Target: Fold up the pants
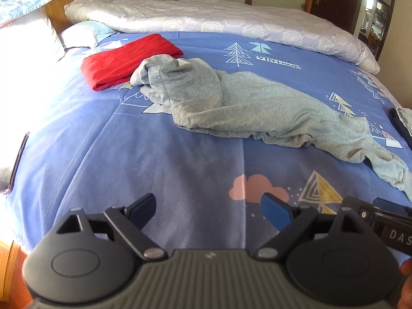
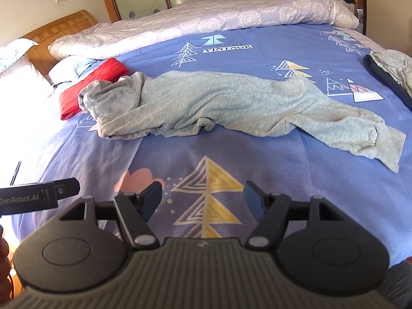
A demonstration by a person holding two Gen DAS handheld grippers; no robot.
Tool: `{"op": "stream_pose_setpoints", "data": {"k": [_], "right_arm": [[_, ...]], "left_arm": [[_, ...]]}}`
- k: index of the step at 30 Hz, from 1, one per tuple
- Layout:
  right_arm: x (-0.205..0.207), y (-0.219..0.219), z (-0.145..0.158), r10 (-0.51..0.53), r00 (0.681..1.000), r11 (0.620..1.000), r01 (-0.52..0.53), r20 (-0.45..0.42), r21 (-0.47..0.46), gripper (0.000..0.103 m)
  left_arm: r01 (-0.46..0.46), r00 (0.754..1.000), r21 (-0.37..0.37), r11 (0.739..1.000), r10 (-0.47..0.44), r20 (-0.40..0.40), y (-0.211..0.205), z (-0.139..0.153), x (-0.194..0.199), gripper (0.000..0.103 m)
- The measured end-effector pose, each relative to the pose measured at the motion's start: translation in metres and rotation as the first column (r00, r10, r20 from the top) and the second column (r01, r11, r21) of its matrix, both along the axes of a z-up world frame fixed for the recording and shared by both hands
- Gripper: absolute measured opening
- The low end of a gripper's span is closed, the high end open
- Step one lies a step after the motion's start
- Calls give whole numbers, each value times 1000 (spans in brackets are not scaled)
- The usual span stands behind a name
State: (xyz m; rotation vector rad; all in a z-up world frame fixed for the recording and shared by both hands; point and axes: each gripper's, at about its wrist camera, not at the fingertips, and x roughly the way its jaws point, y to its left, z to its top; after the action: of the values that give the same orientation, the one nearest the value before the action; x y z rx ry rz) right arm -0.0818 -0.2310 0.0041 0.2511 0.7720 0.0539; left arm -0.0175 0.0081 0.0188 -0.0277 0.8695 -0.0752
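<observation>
Grey pants [image 2: 206, 105] lie crumpled on blue bedsheet [image 2: 257, 159]

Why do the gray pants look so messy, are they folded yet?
Not folded. The gray pants lie stretched out and crumpled across the blue bedsheet, waistband bunched.

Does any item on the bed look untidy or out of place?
Yes. The grey pants lie crumpled, the waist end bunched over the folded red cloth. Both grippers are open and apart from them.
</observation>
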Motion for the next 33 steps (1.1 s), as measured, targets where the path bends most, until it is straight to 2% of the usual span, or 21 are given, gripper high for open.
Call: {"op": "stream_pose_setpoints", "data": {"k": [12,17,20,22,24,27,29,31,32,33], "right_arm": [[-1,-6,-4,-12,1000,1000,13,-7,25,72],[3,-19,-4,-34,999,999,34,17,11,70],[9,-54,2,-156,986,987,157,62,-18,66],[13,-86,3,-245,968,969,245,61,-6,57],[13,-111,2,-312,948,949,314,64,-12,56],[18,-132,-6,-354,933,933,357,56,-51,55],[25,-140,-14,-361,932,931,362,24,-45,55],[37,-142,-23,-335,942,942,336,-20,1,57],[45,-141,-27,-312,949,949,313,-47,40,57],[53,-140,-32,-285,956,952,291,-74,94,57]], "left_arm": [[14,1000,29,999,-14,2,-6,-3,1,94],[26,1000,13,1000,-26,12,-2,-5,17,94],[-7,999,1,1000,7,50,14,-2,47,94],[-43,998,-7,999,43,53,26,-2,80,94],[-82,996,-27,996,83,41,36,-5,119,94],[-129,992,-21,991,129,14,43,-17,175,94],[-120,993,-12,993,120,-5,39,-28,205,94],[-122,991,1,993,122,-56,33,-45,229,81],[-121,988,-5,993,120,-97,30,-55,237,46],[-106,984,-24,994,102,-145,28,-63,242,17]]}}
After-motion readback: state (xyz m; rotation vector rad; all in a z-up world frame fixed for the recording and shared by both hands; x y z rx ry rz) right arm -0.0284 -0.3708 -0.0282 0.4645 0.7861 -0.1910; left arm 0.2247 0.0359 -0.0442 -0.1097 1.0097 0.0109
